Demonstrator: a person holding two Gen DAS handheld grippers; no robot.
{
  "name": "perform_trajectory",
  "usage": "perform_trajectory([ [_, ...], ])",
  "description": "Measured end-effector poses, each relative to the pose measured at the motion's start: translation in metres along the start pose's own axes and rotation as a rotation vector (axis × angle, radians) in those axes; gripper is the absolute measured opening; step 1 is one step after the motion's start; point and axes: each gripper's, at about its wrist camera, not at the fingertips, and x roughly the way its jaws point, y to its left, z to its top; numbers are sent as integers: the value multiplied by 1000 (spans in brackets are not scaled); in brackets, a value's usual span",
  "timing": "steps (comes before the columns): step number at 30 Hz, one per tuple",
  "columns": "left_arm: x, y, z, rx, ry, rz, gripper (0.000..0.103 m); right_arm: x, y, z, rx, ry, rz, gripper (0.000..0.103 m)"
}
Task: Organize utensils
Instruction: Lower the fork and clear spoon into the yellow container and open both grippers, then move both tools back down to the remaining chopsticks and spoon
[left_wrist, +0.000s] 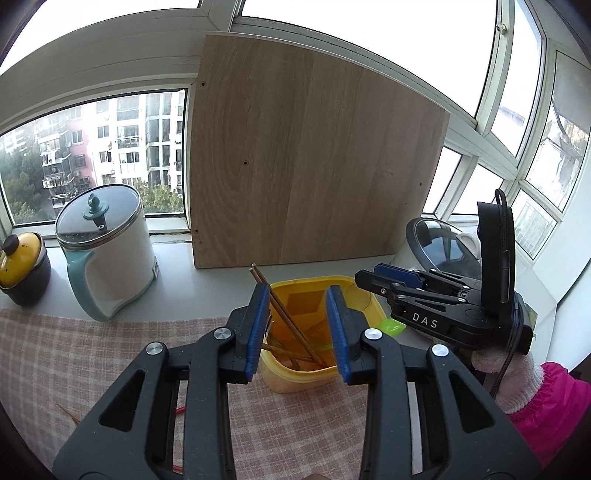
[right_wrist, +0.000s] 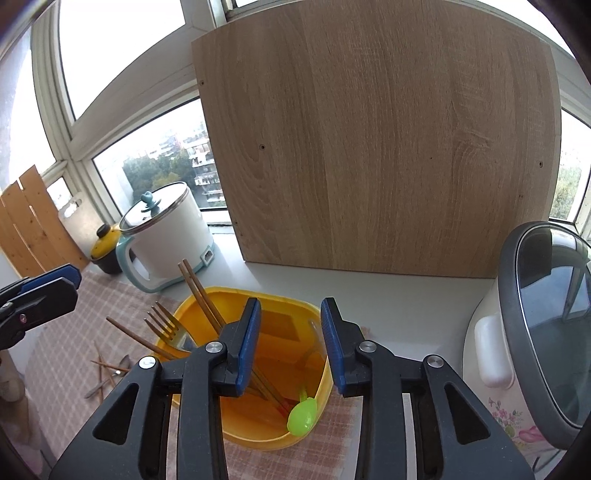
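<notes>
Left wrist view: your left gripper (left_wrist: 297, 332) hangs just above the near rim of the yellow container (left_wrist: 364, 295), its blue pads (left_wrist: 258, 325) apart with nothing pressed between them; a pair of wooden chopsticks (left_wrist: 284, 314) leans out of the container close to the left pad, though contact cannot be told. Your right gripper (left_wrist: 364, 278) reaches in from the right over the container's far corner, and its body hides part of the rim and most of a green spoon (left_wrist: 391, 326). The container stands on a checked cloth (left_wrist: 92, 354); behind it a wooden board (left_wrist: 314, 155) leans against the window, to its left a white electric pot (left_wrist: 107, 251) with a glass lid and a small yellow-lidded pot (left_wrist: 22, 266), to its right a rice cooker (left_wrist: 439, 240). A gloved hand (left_wrist: 513, 376) and pink sleeve (left_wrist: 554, 406) show at the right edge. Right wrist view: your right gripper (right_wrist: 290, 339) sits over the container's (right_wrist: 258, 432) open mouth, jaws parted and holding nothing. Inside you see the green spoon (right_wrist: 303, 413) at the near right corner, the chopsticks (right_wrist: 201, 295) leaning up and left, and a gold fork (right_wrist: 166, 321) over the left rim; the left pad (right_wrist: 247, 343) covers the lower chopstick shafts. More utensils (right_wrist: 110, 369) lie loose on the cloth (right_wrist: 258, 461) at left, below your left gripper (right_wrist: 72, 280). The rice cooker (right_wrist: 535, 332) crowds the right side.
</notes>
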Motion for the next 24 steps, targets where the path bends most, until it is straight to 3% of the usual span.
perform_trajectory([
  [6, -17, 7, -9, 9, 1, 17, 31, -14, 8, -5, 4, -10, 0, 32],
  [10, -29, 17, -18, -4, -1, 35, 31, -24, 17, -10, 6, -22, 3, 44],
  [13, -39, 27, -27, -8, 7, 52, 32, -32, 24, -14, 6, -30, 6, 45],
  [19, -62, 53, -50, -29, 15, 102, 64, -42, 42, -22, -2, -47, 24, 67],
  [24, -86, 90, -70, -63, 28, 158, 67, -41, 62, -28, -46, -37, 44, 76],
])
